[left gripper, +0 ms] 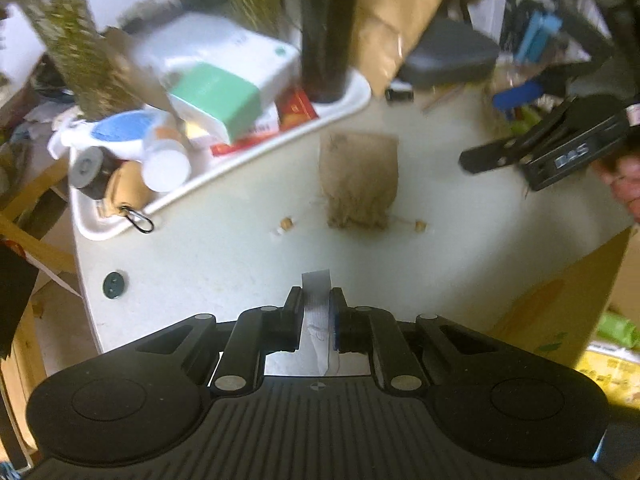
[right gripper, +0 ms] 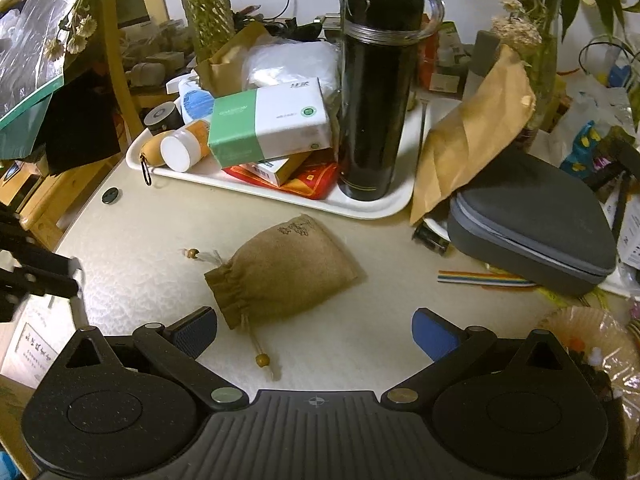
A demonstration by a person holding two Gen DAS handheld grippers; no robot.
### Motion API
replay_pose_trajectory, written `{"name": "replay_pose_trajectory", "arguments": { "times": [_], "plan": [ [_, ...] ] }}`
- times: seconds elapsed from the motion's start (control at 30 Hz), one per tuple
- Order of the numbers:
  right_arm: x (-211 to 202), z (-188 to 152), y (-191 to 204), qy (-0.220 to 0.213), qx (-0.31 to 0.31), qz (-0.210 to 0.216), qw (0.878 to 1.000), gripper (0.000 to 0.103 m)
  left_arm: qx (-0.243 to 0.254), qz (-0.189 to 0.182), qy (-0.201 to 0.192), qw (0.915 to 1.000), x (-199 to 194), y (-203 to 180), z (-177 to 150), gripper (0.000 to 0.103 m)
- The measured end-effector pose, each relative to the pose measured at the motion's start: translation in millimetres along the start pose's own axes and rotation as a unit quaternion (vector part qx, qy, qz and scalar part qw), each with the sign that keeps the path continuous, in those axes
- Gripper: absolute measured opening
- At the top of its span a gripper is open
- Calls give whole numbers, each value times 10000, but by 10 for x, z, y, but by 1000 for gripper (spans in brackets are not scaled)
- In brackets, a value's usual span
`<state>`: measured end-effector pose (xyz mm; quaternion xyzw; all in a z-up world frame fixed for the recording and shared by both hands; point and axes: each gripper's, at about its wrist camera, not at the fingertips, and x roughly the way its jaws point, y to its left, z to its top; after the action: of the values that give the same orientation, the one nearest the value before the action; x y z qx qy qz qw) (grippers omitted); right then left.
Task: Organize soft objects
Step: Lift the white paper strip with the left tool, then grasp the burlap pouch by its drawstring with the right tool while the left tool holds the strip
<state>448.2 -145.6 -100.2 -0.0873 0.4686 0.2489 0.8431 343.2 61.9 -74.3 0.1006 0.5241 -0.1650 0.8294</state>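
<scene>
left claw [left gripper: 316, 312] clamped on a white paper strip [left gripper: 316, 304]; right claw [right gripper: 316, 330] spread apart.
brown drawstring pouch [right gripper: 282, 268] lies flat on the worktop [right gripper: 132, 232], beside the white tray [right gripper: 372, 210].

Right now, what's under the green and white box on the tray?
The box rests on a smaller box and a red packet in the tray. Anything underneath them is covered.

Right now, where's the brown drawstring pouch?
The brown drawstring pouch lies on the table, centre of the right wrist view, just in front of the white tray and ahead of the open right gripper.
</scene>
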Motion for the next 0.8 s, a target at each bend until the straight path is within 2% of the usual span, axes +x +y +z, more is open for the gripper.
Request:
{"name": "replay_pose_trajectory", "arguments": {
  "times": [0.3, 0.53, 0.73, 0.8],
  "plan": [
    [183, 116, 71, 80, -263, 153, 9995, 103, -523, 109, -771, 9956, -204, 29, -192, 14],
    [427, 140, 244, 220, -865, 499, 9948, 103, -785, 367, -1125, 9899, -252, 70, -232, 14],
    [680, 107, 509, 284, -1777, 700, 9812, 102, -946, 401, -1165, 9879, -192, 144, -237, 14],
    [775, 83, 580, 342, -2056, 752, 9751, 94, -929, 391, -1119, 9886, -161, 150, -243, 14]
  ]
}}
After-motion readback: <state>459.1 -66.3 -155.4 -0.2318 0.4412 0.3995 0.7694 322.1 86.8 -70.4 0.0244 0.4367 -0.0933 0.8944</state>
